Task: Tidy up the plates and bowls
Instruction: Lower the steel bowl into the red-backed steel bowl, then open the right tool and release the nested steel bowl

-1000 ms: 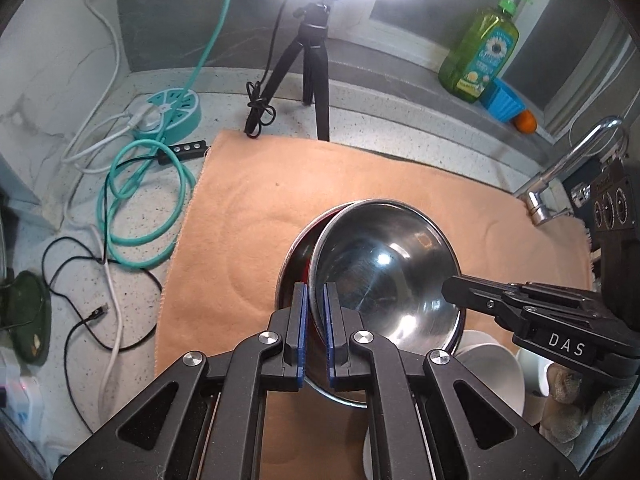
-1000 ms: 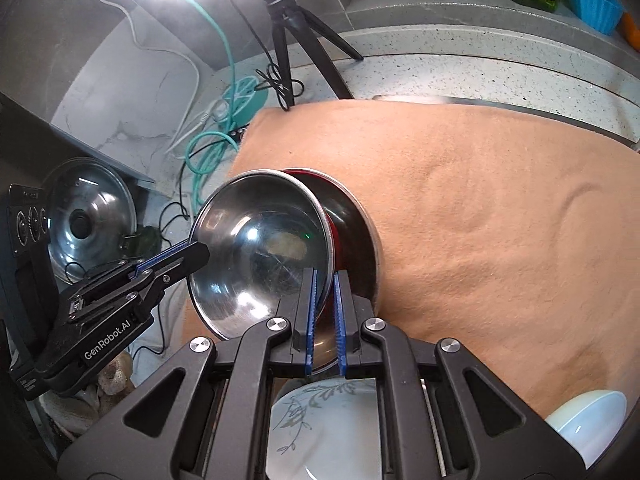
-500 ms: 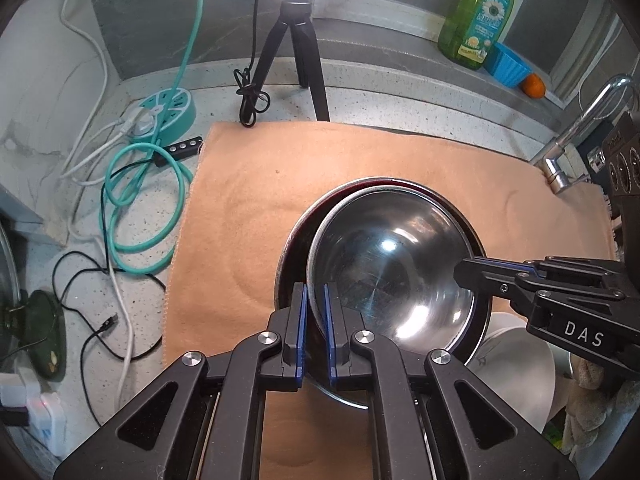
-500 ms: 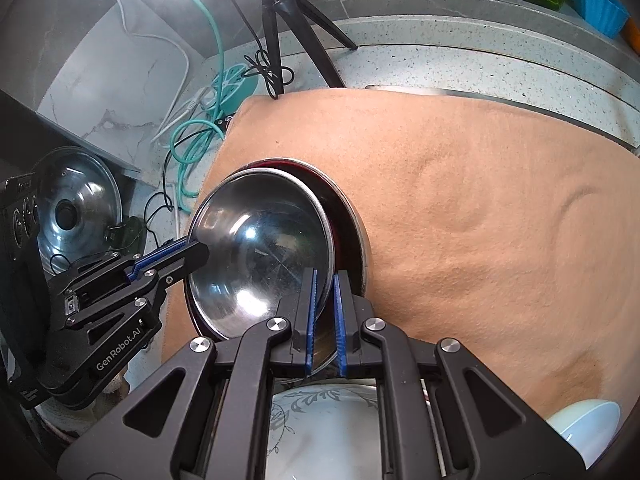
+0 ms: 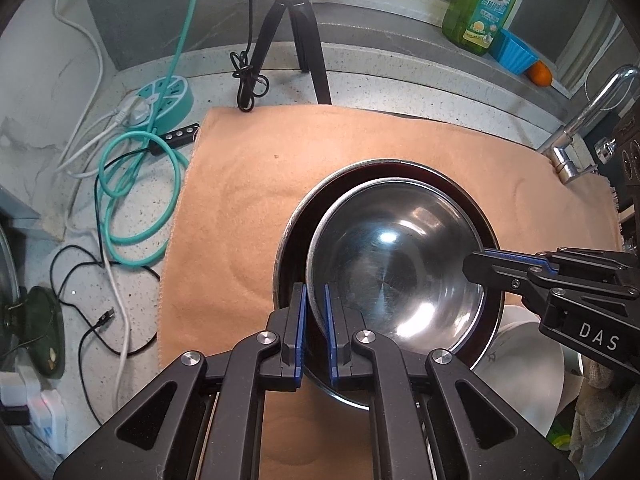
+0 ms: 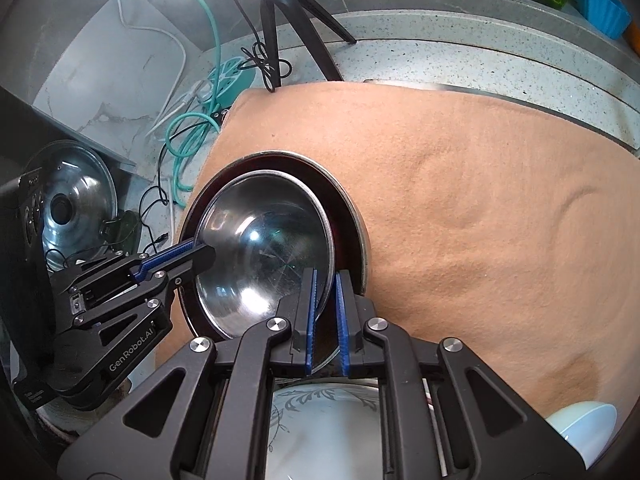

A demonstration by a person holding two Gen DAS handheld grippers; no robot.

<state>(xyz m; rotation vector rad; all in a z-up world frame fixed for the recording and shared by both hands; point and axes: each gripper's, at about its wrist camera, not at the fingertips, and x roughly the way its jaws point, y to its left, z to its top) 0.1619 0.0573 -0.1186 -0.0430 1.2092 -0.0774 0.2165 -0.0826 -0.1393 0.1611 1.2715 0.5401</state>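
A shiny steel bowl (image 5: pixel 394 264) sits inside a larger dark red bowl with a steel rim (image 5: pixel 344 178) on the orange cloth (image 5: pixel 248 200). My left gripper (image 5: pixel 315 320) is shut on the steel bowl's near rim. My right gripper (image 6: pixel 323 312) is shut on the same bowl's (image 6: pixel 260 240) opposite rim; it shows in the left wrist view (image 5: pixel 480 266) at the right. The red bowl (image 6: pixel 348 208) shows around it. A white patterned plate (image 6: pixel 320 432) lies under the right gripper, and a white bowl (image 6: pixel 588 428) sits at the lower right.
A black tripod (image 5: pixel 296 36), teal cable (image 5: pixel 136 196), power strip (image 5: pixel 160 100) and loose wires lie at the left and back. Green soap bottle (image 5: pixel 480 4), blue cup (image 5: pixel 516 50) and faucet (image 5: pixel 580 120) stand at the right. A steel lid (image 6: pixel 76 196) leans at the left. White dishes (image 5: pixel 528 364) sit beside the bowls.
Both grippers have lowered the steel bowl from a tilted position into the red bowl, where it now sits lower and more level.
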